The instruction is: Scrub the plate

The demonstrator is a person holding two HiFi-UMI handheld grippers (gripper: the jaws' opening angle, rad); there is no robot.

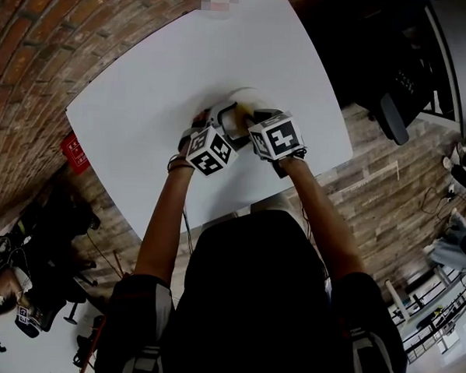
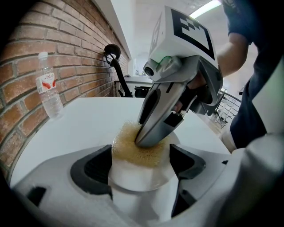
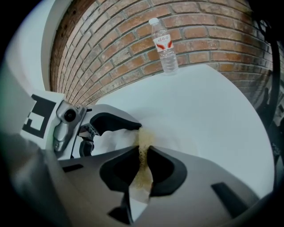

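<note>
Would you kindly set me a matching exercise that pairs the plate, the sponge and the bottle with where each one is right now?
Things:
1. plate
2. sponge
3. bottle

Places:
A. standing upright beside the brick wall
B. pinched in the right tool
C. gripped by the left tool

Pairs: 1-C, 2-B, 3-A.

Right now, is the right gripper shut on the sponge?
Yes, the right gripper has its jaws pinched together on the yellow sponge.
</note>
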